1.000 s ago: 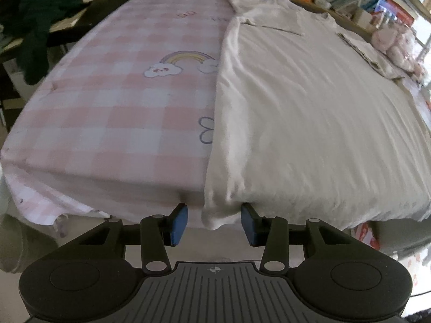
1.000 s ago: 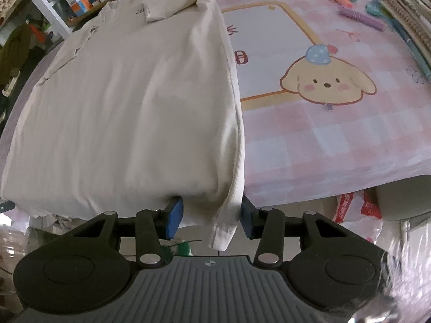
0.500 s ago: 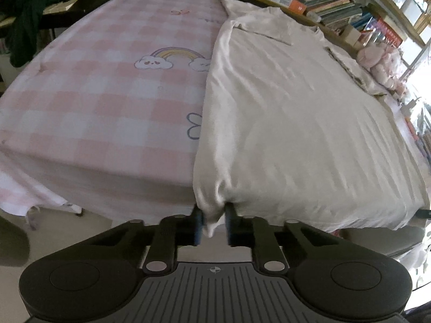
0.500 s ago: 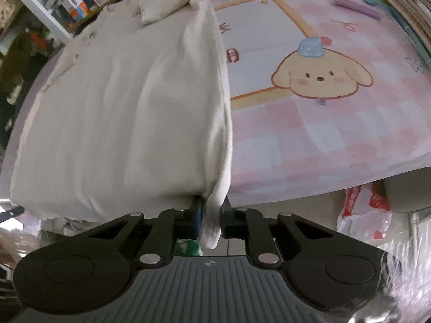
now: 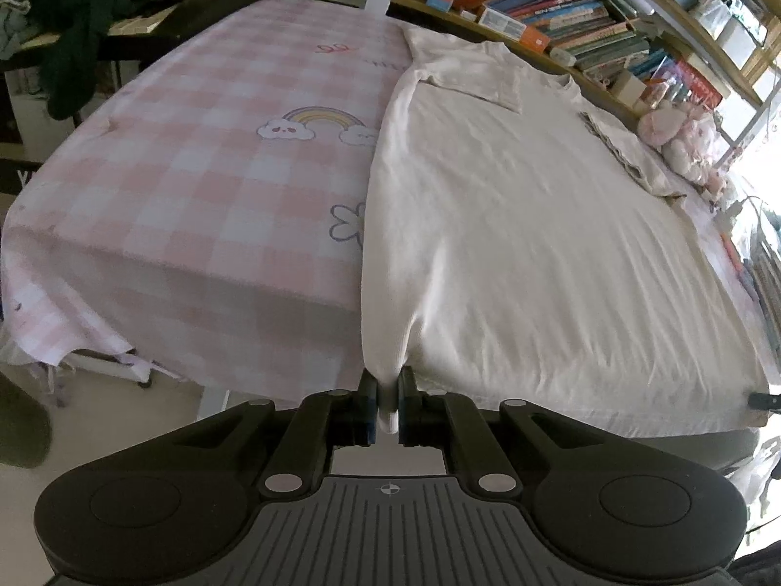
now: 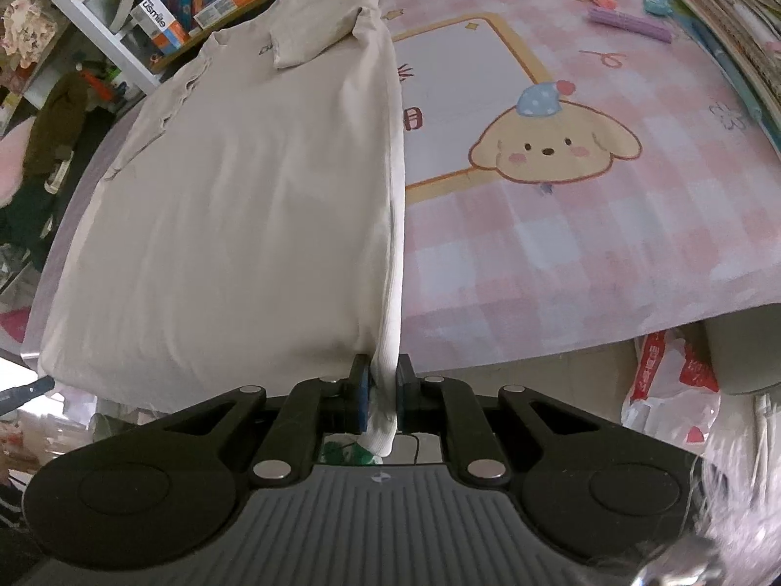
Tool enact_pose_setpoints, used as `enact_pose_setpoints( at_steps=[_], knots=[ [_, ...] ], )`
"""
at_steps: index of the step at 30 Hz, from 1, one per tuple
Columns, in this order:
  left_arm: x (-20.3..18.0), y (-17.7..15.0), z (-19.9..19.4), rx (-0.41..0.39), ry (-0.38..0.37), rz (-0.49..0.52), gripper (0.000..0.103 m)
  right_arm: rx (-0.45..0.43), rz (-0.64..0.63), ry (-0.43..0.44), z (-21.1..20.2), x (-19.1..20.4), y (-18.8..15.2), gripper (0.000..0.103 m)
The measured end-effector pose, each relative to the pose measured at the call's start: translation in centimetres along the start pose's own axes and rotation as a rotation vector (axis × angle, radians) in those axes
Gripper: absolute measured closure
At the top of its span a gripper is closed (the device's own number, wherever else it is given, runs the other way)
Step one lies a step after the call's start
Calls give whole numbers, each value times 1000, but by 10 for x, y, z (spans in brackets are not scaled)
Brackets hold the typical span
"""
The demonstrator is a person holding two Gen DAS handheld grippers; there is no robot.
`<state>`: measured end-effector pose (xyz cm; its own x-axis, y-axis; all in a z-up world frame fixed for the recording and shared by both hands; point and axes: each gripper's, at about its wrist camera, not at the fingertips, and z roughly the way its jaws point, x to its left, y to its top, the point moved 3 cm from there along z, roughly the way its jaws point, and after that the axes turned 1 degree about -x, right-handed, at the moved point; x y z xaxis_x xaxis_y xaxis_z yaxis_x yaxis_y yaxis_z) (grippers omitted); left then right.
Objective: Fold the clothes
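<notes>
Pink checked bedsheet (image 5: 205, 205) under a cream shirt (image 5: 527, 244) spread lengthwise, both sleeves already turned inward at frame top, body unfolded. My left gripper (image 5: 387, 403) and right gripper (image 6: 378, 398), level at the bed's near edge, each clamp tight on a hem corner; I judge a lengthwise fold remains.

1. A shirt (image 5: 512, 224) is spread flat on a sheet (image 5: 205, 185), its hem hung over the near edge.
2. The hem's left corner is clamped between the fingers of the left gripper (image 5: 388, 403), its right corner between those of the right gripper (image 6: 380, 398).
3. Both sleeves (image 6: 317, 34) are laid across the shirt's far end.
4. Books (image 5: 546, 5) are shelved behind the sheet.
5. Markers (image 6: 629, 24) are seen right of the shirt, well apart.
</notes>
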<state>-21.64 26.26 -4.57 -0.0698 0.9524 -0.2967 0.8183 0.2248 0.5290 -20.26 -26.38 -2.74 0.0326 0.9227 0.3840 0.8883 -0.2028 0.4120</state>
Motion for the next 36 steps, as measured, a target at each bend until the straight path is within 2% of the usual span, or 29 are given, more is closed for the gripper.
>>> enact_pose_setpoints(
  at_steps=[4, 9, 15, 18, 22, 24, 28, 30, 32, 36],
  knots=[
    [-2, -5, -3, 23, -12, 5, 97, 3, -9, 0, -7, -3, -6, 94],
    [4, -30, -6, 83, -32, -18, 97, 36, -16, -11, -17, -13, -23, 94],
    [12, -65, -5, 150, -37, -78, 97, 145, 20, 10, -14, -27, -53, 94],
    [4, -50, -14, 87, -115, -104, 97, 178, 55, 66, -14, -29, -57, 94],
    [-6, -28, -28, -6, -225, -138, 97, 128, 82, 198, -32, -23, -34, 94],
    [-4, -6, -35, -105, -270, -224, 97, 54, 117, 261, -46, -21, -13, 94],
    [2, 43, -41, -308, -350, -389, 97, -175, 293, 409, -70, -34, 39, 98],
    [3, 63, -40, -384, -375, -459, 97, -253, 343, 436, -69, -38, 62, 98],
    [0, 84, -35, -439, -391, -512, 97, -308, 390, 461, -67, -40, 83, 98],
    [-1, 125, -20, -465, -399, -510, 97, -363, 423, 501, -60, -36, 121, 99]
  ],
)
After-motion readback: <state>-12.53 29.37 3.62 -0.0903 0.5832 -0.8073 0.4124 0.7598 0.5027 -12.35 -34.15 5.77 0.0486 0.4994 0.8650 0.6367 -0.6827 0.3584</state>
